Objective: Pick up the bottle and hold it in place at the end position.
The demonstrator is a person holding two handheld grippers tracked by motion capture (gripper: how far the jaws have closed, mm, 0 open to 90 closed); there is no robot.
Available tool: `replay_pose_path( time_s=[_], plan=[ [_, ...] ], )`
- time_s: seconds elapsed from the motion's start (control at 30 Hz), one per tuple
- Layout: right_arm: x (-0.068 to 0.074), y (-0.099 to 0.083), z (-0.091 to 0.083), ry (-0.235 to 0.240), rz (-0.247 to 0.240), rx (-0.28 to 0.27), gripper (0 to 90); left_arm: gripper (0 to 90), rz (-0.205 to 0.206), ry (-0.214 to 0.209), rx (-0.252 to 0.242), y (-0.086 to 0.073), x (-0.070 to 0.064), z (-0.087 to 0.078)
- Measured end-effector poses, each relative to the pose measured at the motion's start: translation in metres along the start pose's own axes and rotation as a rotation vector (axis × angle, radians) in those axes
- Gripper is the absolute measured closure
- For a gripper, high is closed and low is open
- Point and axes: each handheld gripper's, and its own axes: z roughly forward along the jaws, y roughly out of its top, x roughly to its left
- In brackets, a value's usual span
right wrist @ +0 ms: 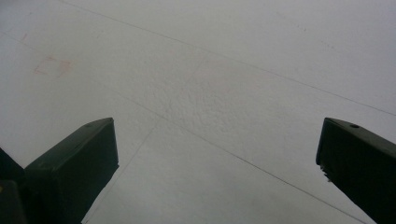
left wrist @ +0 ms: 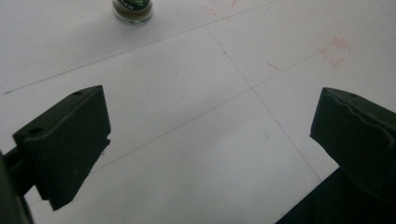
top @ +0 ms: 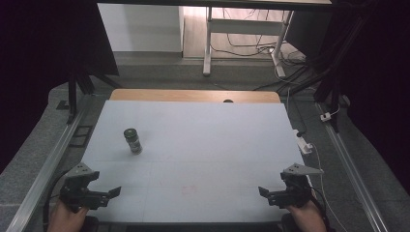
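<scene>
The jar (top: 133,140) stands upright, beyond the left gripper (top: 110,195) and nearer to it; both grippers, including the right gripper (top: 267,194), are spread, empty.

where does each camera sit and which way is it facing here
High view: fixed above the person's side, looking forward and down on the white table; both hands, the left gripper and the right gripper enter at the bottom.
Left gripper view: rides the left gripper, looking across the table between its open black jaws toward the small dark-lidded glass jar.
Right gripper view: rides the right gripper, looking down at bare table between its open jaws.
Shared: the high and left gripper views both show the jar.
</scene>
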Motion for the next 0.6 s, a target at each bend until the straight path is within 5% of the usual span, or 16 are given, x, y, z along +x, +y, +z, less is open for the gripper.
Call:
replay_pose_path(
  time_s=[0.6],
  plan=[
    [0.000, 0.000, 0.001, 0.004, -0.003, 0.011, 0.0, 0.0, 0.058, -0.081, -0.059, 0.016, 0.017, 0.025]
  ],
)
